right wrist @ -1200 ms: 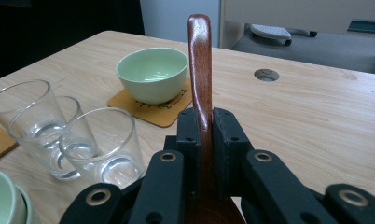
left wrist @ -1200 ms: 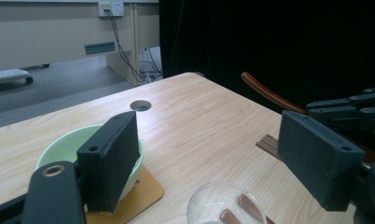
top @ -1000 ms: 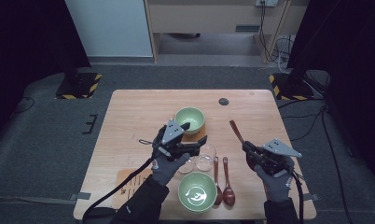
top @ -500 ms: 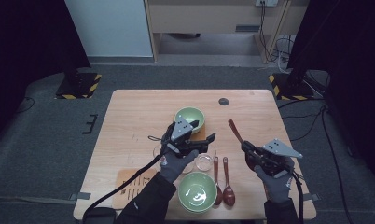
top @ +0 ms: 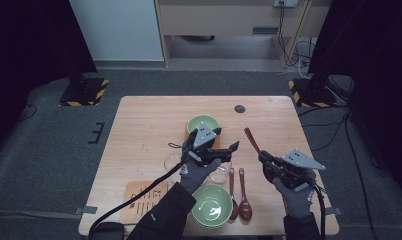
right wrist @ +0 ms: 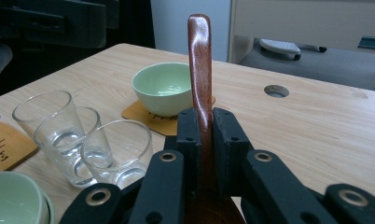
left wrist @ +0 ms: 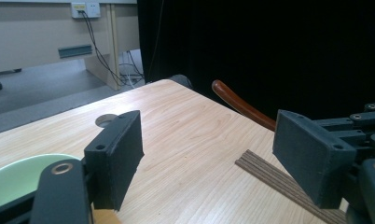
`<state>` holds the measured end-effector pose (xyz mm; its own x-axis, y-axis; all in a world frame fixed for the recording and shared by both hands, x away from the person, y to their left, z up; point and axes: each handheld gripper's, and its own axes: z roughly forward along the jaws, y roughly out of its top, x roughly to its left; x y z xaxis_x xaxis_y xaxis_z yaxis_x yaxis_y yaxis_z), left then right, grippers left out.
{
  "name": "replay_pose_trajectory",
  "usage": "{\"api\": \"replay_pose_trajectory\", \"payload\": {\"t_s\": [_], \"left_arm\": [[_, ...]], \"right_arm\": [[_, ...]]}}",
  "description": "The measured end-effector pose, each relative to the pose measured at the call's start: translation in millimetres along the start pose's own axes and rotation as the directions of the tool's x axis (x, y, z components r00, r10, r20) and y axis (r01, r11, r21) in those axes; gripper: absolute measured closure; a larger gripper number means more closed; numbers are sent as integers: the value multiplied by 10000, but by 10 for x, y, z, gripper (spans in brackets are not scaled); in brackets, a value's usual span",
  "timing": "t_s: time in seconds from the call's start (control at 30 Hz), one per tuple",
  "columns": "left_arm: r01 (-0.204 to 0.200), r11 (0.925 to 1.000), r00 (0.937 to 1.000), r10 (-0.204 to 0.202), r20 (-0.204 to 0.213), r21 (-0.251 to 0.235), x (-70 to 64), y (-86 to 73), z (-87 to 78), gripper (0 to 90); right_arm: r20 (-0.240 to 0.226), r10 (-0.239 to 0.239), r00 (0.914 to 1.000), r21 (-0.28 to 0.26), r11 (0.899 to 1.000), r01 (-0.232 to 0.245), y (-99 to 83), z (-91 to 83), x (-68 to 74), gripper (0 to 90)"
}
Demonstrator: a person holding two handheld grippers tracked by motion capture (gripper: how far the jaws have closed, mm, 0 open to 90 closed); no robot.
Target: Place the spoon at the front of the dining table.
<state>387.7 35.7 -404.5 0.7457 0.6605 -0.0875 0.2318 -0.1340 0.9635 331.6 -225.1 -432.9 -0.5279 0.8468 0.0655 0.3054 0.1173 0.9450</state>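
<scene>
My right gripper is shut on a dark wooden spoon, whose handle sticks out past the jaws toward the table's middle. My left gripper hovers open and holds nothing. It sits above the clear glasses and points right toward the spoon's handle. A small green bowl rests on a wooden coaster just behind the left gripper. The spoon's bowl end is hidden under the right gripper.
A larger green bowl sits near the front edge, with two more wooden spoons lying to its right. Three glasses cluster together. A second coaster lies front left. A round hole marks the far tabletop.
My left gripper has swung to the right over the glasses, its open jaws now nearer the spoon handle. The right gripper has stayed put with the spoon.
</scene>
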Motion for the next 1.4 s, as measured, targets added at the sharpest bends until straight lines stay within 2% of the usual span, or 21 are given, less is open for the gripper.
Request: {"api": "replay_pose_trajectory", "payload": {"t_s": [0.5, 0.77, 1.0, 1.4], "left_arm": [[-79, 9999, 9993, 83, 356, -103, -101, 101, 102, 253], [-115, 9999, 9987, 117, 494, -43, -146, 102, 171, 265], [123, 9999, 9973, -122, 728, 0, -162, 72, 246, 291], [362, 9993, 9962, -368, 790, 84, -164, 50, 294, 343]], "right_arm": [[-127, -82, 9999, -174, 9998, 79, 24, -34, 32, 819], [-207, -138, 9997, -297, 9995, 132, 45, -55, 60, 818], [-298, -206, 9993, -345, 9992, 196, 48, -49, 89, 818], [-545, -289, 9981, -412, 9988, 267, 55, -46, 138, 818]]}}
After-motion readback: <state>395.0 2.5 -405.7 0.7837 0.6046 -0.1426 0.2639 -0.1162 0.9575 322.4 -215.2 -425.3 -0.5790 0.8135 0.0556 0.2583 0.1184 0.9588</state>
